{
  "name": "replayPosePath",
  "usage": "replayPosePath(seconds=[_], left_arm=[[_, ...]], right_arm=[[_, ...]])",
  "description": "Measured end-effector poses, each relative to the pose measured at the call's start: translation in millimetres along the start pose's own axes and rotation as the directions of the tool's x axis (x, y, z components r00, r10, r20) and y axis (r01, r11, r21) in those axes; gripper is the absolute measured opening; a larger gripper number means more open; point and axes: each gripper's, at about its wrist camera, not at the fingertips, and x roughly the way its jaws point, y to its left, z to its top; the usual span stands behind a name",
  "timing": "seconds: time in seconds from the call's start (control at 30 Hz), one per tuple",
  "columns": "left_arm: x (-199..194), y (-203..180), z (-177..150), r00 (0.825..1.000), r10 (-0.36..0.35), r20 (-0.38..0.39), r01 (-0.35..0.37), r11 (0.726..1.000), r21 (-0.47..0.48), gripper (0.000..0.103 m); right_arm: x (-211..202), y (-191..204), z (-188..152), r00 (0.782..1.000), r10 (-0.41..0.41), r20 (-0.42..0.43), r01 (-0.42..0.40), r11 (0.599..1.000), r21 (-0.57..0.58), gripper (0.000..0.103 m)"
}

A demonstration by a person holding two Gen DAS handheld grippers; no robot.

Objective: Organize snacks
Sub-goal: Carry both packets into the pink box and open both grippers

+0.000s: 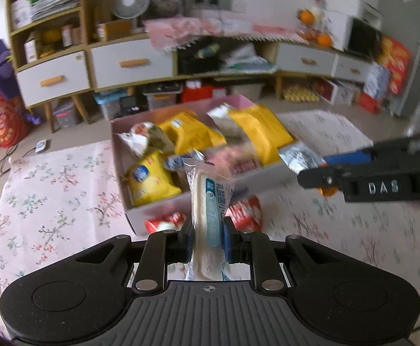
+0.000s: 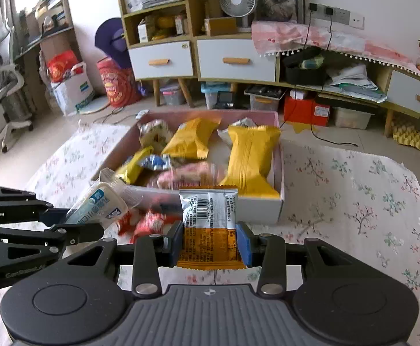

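Observation:
My left gripper is shut on a clear-wrapped white bread snack with a blue label, held upright just before the near wall of the pink box. It also shows in the right wrist view. My right gripper is shut on a silver and orange snack packet, held before the box's near wall. The box holds several yellow packets and other snacks. Red-wrapped snacks lie on the cloth in front of the box.
The box stands on a floral tablecloth. Beyond the table are white-drawered cabinets, a shelf with a fan, storage bins and bags on the floor. The right gripper's body crosses the left wrist view at right.

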Motion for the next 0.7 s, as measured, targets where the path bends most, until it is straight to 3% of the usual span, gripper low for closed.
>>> replayPosePath(seconds=[0.4, 0.7], left_arm=[[31, 20, 23, 0.995, 0.097, 0.035, -0.094, 0.992, -0.086, 0.017], [49, 23, 34, 0.992, 0.110, 0.056, -0.103, 0.988, -0.115, 0.017]], right_arm=[[32, 2, 28, 0.999, 0.014, 0.045, -0.019, 0.993, 0.114, 0.019], [44, -8, 30, 0.999, 0.010, 0.053, -0.017, 0.990, 0.140, 0.019]])
